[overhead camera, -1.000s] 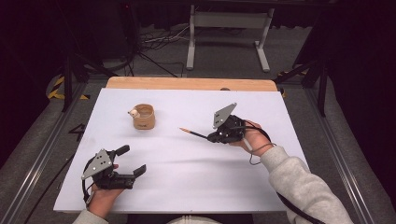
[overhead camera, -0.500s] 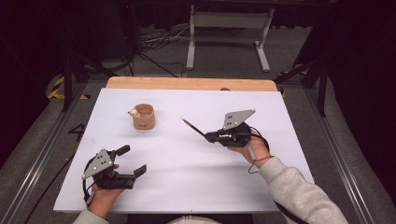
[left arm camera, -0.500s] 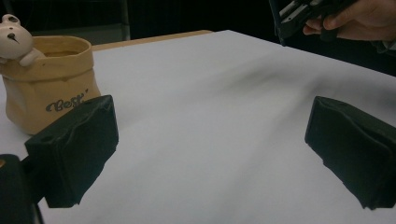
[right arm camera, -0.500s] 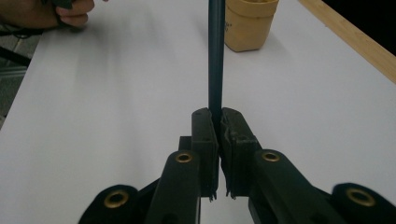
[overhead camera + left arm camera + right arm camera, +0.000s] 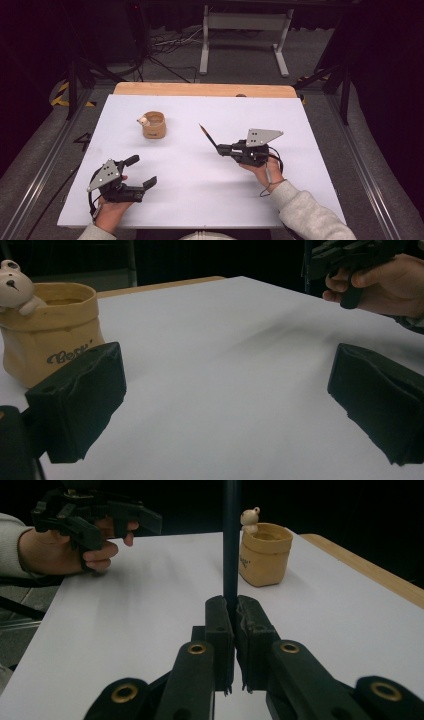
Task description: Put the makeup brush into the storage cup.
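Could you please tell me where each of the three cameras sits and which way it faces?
High view: above the person's side, facing forward and down on the table; both hands show.
Left gripper view: on the left hand-held gripper, looking across the table; its open jaws show.
Right gripper view: on the right hand-held gripper, facing the pot; jaws clamp a pen.
Both share the pot.

Open white sheet, one pot standing on it

Wide bare table (image 5: 200, 195) between the left gripper (image 5: 139, 173) and right gripper (image 5: 223, 149); the tan bear pot (image 5: 154, 125) stands far-left, well apart from both; the right gripper's pen (image 5: 207, 135) juts toward it.
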Demonstrator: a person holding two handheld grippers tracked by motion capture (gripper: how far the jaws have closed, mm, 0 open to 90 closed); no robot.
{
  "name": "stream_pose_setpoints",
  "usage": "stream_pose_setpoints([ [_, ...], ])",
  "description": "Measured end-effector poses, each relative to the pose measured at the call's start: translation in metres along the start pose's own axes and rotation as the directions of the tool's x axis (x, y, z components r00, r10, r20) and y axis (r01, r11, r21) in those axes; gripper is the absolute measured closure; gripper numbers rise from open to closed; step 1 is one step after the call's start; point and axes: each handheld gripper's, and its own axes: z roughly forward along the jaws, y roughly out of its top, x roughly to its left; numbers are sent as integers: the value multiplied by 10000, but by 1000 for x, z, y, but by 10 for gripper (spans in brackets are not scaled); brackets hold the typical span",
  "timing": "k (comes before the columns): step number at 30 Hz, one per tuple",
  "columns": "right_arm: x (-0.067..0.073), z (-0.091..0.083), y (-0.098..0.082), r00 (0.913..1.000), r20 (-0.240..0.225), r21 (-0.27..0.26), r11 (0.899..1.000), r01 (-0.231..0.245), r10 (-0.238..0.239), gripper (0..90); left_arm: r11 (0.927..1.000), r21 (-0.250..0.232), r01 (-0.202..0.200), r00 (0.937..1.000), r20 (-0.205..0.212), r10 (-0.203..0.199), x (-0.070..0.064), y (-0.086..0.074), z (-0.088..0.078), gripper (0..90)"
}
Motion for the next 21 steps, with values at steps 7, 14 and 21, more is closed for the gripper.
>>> stream_pose_setpoints([
  [7, 11, 2, -9, 9999, -48, -853, 9962, -167, 164, 849, 10000, -35, 35, 9999, 143, -35, -1, 2, 2, 27],
  [14, 17, 5, -16, 9997, -28, -1160, 9929, -245, 244, 849, 9999, -137, -37, 9993, 360, 42, -4, 10, 2, 23],
  [21, 19, 7, -20, 9995, 48, -1377, 9900, -312, 322, 849, 9996, -273, -10, 9981, 610, 27, -5, 16, 4, 24],
])
